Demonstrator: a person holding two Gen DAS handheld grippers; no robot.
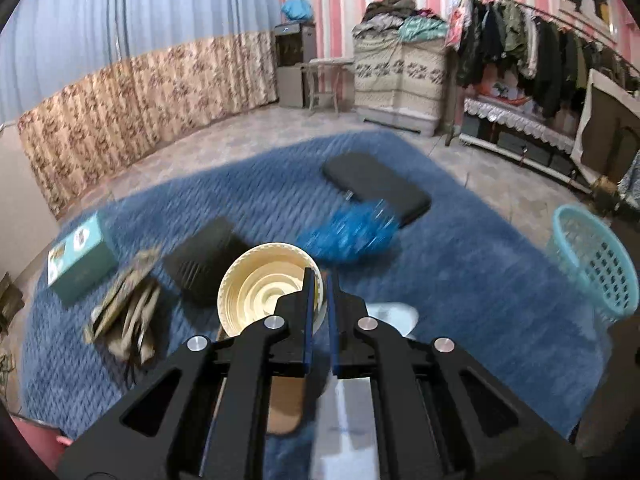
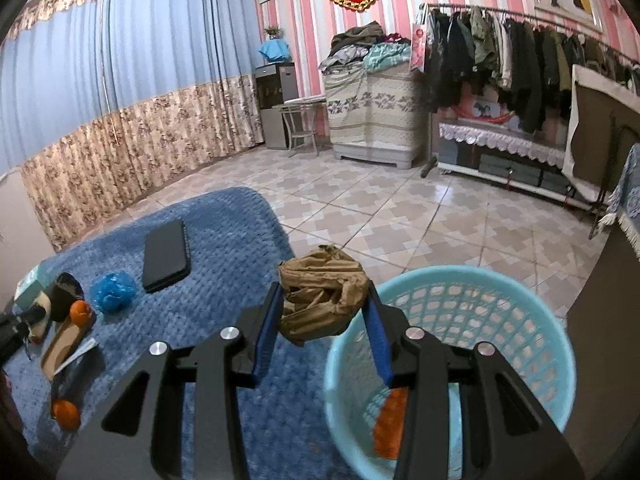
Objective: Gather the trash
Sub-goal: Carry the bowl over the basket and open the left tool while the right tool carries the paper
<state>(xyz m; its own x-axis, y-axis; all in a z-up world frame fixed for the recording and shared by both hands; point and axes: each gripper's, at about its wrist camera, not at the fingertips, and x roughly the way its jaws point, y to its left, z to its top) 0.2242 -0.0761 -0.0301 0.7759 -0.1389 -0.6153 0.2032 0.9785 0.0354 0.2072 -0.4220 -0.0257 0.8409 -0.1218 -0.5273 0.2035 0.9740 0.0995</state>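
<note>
My left gripper (image 1: pixel 320 280) is shut on the rim of a cream paper cup (image 1: pixel 264 288) and holds it above the blue rug (image 1: pixel 460 280). My right gripper (image 2: pixel 324 300) is shut on a crumpled brown paper bag (image 2: pixel 322 298) beside the rim of the light blue basket (image 2: pixel 520 320). An orange item (image 2: pixel 390 424) lies inside the basket. A crumpled blue plastic bag (image 1: pixel 348 232) lies on the rug and also shows in the right wrist view (image 2: pixel 112 291). Crumpled wrappers (image 1: pixel 128 312) lie at the left of the rug.
On the rug lie a black phone (image 2: pixel 166 256), a black tablet (image 1: pixel 376 184), a black wallet (image 1: pixel 204 260), a teal box (image 1: pixel 80 256) and two oranges (image 2: pixel 80 312). A clothes rack (image 2: pixel 520 56) and cabinet (image 2: pixel 372 120) stand at the far wall.
</note>
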